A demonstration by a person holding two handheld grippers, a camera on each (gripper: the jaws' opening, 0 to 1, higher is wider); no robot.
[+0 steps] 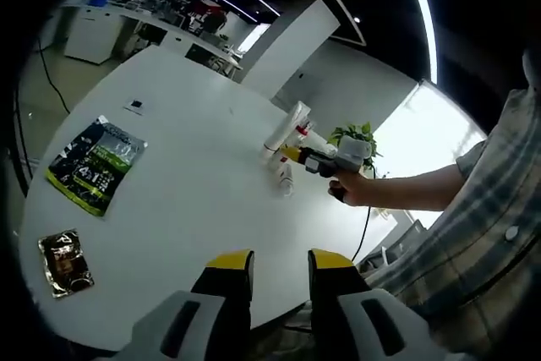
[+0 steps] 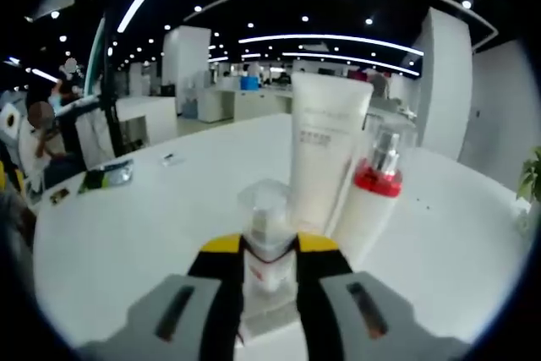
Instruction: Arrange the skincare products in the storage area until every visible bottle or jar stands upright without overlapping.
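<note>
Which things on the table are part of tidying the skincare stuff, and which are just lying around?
For the job: white tube, red-collared bottle, small clear-capped bottle held in the right tongs.

Just lying about: green packet, brown packet, small card, plant.

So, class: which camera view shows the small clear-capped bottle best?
The right gripper view: the small clear-capped bottle sits close up between the right gripper jaws, which are shut on it. In the left gripper view it is tiny and far off on the white table, by the right gripper.
</note>
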